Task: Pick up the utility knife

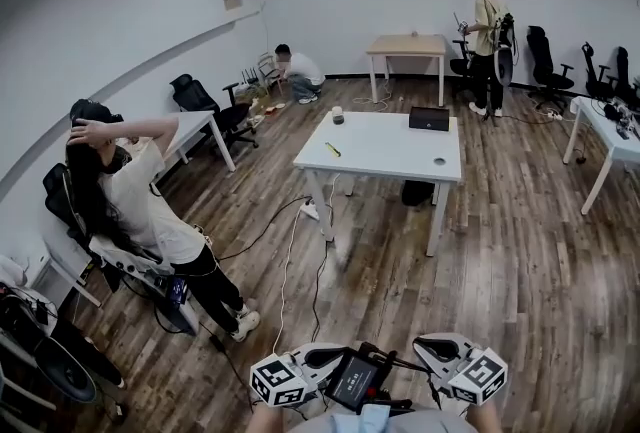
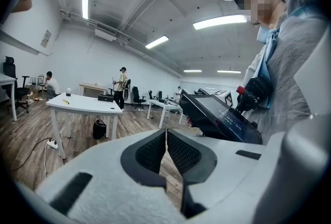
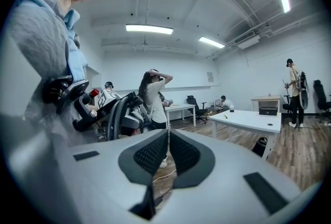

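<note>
Office — white desks (image 1: 385, 151), swivel chairs (image 1: 545, 56)

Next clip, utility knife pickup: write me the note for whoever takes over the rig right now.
Left gripper: shut, empty, held near the body.
Right gripper: shut, empty, likewise.
The small yellow thing, likely the utility knife, lies on the white table across the room, which also bears a cup and a black box.
Done: nothing yet.
Left: walk to the table, open a gripper, grasp the knife, lift it.
</note>
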Motion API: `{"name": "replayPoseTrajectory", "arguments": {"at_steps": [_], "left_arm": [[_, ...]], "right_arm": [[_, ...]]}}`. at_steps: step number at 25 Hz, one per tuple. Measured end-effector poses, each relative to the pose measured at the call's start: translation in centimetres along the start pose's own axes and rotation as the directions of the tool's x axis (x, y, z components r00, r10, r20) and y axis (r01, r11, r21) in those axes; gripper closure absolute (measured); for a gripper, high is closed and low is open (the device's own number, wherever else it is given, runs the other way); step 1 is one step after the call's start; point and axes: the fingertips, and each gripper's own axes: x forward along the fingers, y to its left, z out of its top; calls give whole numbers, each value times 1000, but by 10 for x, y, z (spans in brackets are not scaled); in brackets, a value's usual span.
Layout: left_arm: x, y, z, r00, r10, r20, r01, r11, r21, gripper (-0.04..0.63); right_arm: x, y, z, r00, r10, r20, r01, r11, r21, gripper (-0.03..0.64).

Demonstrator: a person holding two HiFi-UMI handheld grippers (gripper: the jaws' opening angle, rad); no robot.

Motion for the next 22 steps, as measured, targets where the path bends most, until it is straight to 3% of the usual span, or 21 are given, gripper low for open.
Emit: {"name": "replayPoseTrajectory", "arguments": {"at_steps": [13, 22], "left_arm": [[25, 81, 29, 998, -44, 33, 44, 999, 8, 575], [19, 177, 55, 999, 8, 49, -8, 1000, 2, 575]], "right_arm": [[56, -54, 17, 999, -43, -24, 43, 999, 7, 588], [144, -101, 48, 999, 5, -35, -6, 1000, -28, 588]]}}
